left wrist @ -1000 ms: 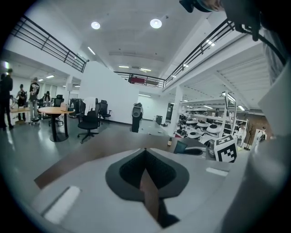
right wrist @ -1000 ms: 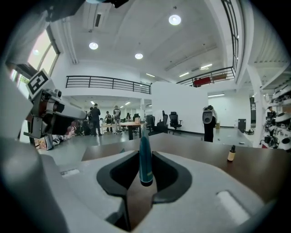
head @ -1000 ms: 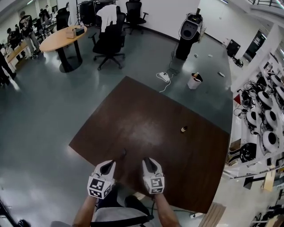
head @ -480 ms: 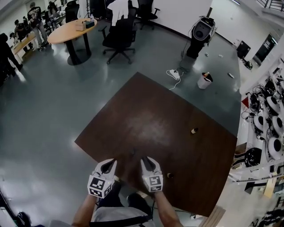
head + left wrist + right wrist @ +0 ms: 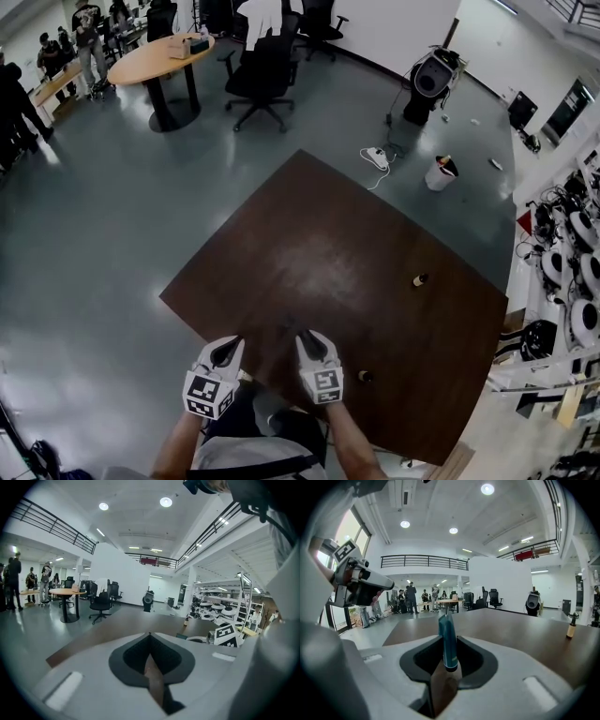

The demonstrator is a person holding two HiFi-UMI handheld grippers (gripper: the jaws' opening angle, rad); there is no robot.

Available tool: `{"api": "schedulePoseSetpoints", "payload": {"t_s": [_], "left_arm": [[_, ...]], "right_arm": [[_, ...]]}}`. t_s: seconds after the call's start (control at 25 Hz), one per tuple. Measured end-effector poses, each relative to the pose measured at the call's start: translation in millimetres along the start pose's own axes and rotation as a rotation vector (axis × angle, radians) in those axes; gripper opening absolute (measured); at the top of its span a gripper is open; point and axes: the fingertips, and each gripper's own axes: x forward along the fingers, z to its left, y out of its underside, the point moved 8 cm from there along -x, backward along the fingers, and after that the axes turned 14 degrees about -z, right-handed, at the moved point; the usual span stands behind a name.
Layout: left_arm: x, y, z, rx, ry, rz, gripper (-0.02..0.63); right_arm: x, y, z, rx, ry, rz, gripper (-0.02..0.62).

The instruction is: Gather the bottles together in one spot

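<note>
Two bottles sit on the table (image 5: 319,234). The far bottle (image 5: 419,279) lies further right in the frame than before. The near bottle (image 5: 364,377), unseen a second ago, shows at lower centre beside the right gripper (image 5: 307,337), which is clenched on a blue tube (image 5: 447,639). The left gripper (image 5: 232,341) is closed and empty.

A dark brown table (image 5: 375,225) sits cornerwise on a grey floor (image 5: 103,234). Over its near edge are the left hand-held gripper (image 5: 230,345) and the right hand-held gripper (image 5: 306,337), side by side, with a slim dark object (image 5: 287,324) just off the right one's tips. A small bottle (image 5: 364,377) stands by the near edge, just right of the right hand-held gripper. A second bottle (image 5: 419,279) stands well apart from it, toward the right corner.
</note>
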Motion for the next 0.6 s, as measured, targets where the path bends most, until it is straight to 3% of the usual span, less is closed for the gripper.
{"api": "schedulePoseSetpoints", "payload": {"t_s": [0.6], "left_arm": [[4,12,4,-0.003,-0.013,-0.001,0.002]], "right_arm": [[-1,21,-3,-0.008,-0.019,0.016,0.089]]}}
